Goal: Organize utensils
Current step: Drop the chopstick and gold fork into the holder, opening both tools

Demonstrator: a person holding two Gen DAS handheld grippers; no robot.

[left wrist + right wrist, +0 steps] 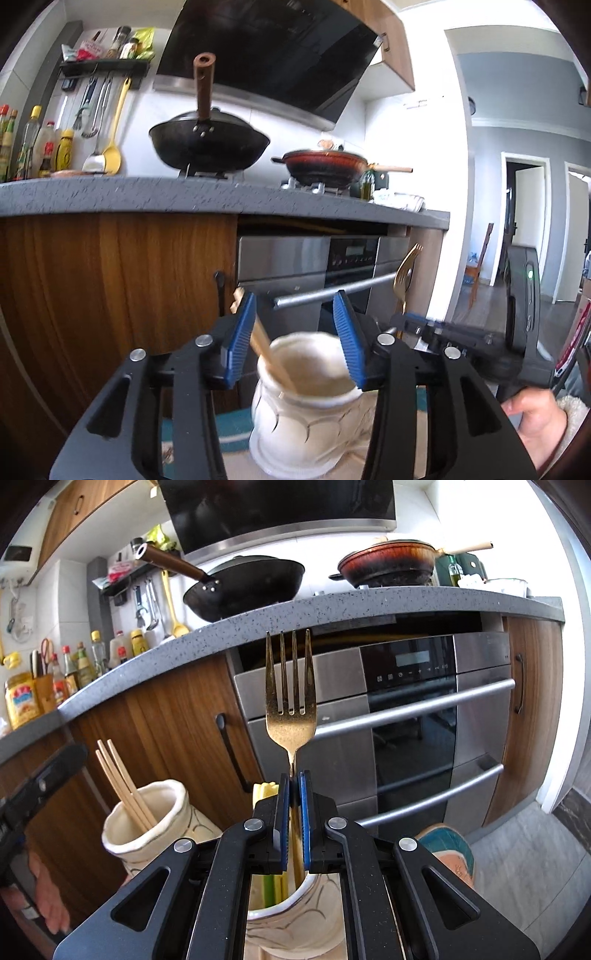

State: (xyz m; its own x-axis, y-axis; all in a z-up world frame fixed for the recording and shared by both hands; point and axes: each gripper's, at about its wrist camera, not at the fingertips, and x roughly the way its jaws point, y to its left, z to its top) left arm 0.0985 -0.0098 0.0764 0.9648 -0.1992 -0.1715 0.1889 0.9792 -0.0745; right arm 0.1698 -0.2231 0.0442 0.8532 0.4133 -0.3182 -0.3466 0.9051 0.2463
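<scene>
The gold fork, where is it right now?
The gold fork stands upright, tines up, clamped in the right gripper, just above a cream holder, before the oven.

Left gripper [297, 325] was held with its jaws spread wide apart, blue pads [242, 339] facing each other and gripping nothing. Right gripper [294, 797] had its jaws pressed nearly together, pads clamped on a thin shaft standing upright between them. A bare hand [535, 424] held the right gripper's grip from behind.
</scene>
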